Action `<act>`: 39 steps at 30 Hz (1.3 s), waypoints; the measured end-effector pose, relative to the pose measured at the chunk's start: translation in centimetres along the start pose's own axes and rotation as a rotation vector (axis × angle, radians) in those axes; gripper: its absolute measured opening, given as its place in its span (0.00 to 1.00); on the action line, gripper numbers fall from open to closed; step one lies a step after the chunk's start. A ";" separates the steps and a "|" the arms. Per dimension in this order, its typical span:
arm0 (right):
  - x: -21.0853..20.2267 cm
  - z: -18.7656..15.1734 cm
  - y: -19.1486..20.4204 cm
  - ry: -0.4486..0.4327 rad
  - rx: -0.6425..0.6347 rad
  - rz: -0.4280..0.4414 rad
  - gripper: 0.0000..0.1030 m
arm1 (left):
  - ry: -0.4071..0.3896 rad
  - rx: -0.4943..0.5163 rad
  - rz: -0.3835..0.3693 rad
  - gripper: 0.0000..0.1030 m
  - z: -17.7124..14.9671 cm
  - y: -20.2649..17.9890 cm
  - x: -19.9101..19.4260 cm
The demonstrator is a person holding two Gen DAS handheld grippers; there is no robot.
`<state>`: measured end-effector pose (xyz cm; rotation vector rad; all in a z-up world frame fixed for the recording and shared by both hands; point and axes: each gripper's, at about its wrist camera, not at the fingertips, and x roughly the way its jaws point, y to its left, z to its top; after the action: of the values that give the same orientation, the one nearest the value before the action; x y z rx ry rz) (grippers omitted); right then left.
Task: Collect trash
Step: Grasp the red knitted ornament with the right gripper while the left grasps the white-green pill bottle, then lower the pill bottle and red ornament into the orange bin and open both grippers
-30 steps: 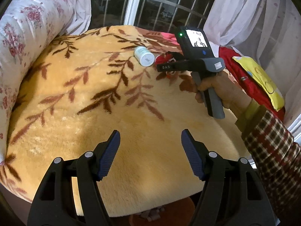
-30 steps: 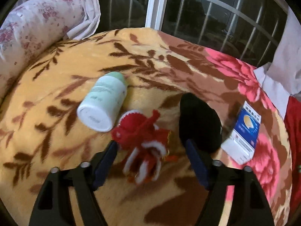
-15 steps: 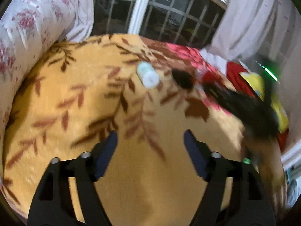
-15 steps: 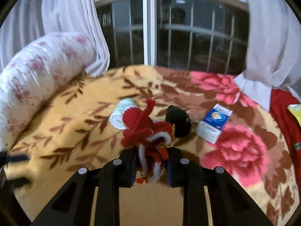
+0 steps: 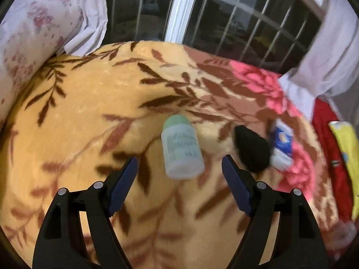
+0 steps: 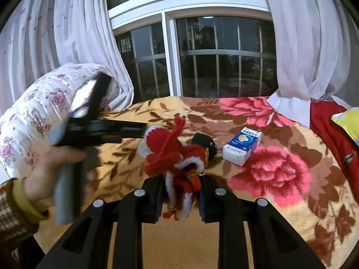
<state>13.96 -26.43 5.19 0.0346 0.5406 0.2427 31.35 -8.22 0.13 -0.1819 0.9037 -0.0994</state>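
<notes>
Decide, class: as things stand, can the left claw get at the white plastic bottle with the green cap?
Probably yes. The left claw is open, and the white plastic bottle with the green cap lies on the blanket just ahead of its fingertips, nothing between them.

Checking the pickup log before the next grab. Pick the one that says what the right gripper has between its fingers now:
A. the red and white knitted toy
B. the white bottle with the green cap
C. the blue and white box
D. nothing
A: in the right wrist view the right gripper is shut on the red and white knitted toy, while the bottle and the box lie on the blanket.
</notes>
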 end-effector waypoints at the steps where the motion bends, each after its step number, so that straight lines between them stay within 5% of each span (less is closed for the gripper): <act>1: 0.0 -0.1 -0.1 0.003 0.002 0.004 0.23 | 0.005 0.002 0.018 0.73 0.3 0.0 0.8; 7: 0.5 -0.5 -0.2 0.019 0.001 0.014 0.24 | 0.047 -0.026 0.078 0.73 1.2 0.3 4.7; 9: 0.6 -0.6 -0.2 0.022 0.000 0.016 0.24 | 0.028 0.006 0.061 0.47 1.0 0.0 4.8; 15: 0.4 -0.6 -0.1 0.021 0.003 0.018 0.24 | -0.005 0.093 0.039 0.46 -0.6 -1.0 2.6; 28: -1.4 -0.8 1.7 0.003 -0.020 0.038 0.24 | -0.051 0.192 -0.036 0.46 -6.3 0.0 -6.3; 39: -6.8 -4.7 5.3 0.051 -0.036 0.079 0.24 | -0.030 0.183 -0.117 0.46 -16.9 3.0 -16.1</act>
<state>4.80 -23.05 5.12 0.0153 0.5863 0.3314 8.14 -4.67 1.71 -0.0657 0.8494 -0.2865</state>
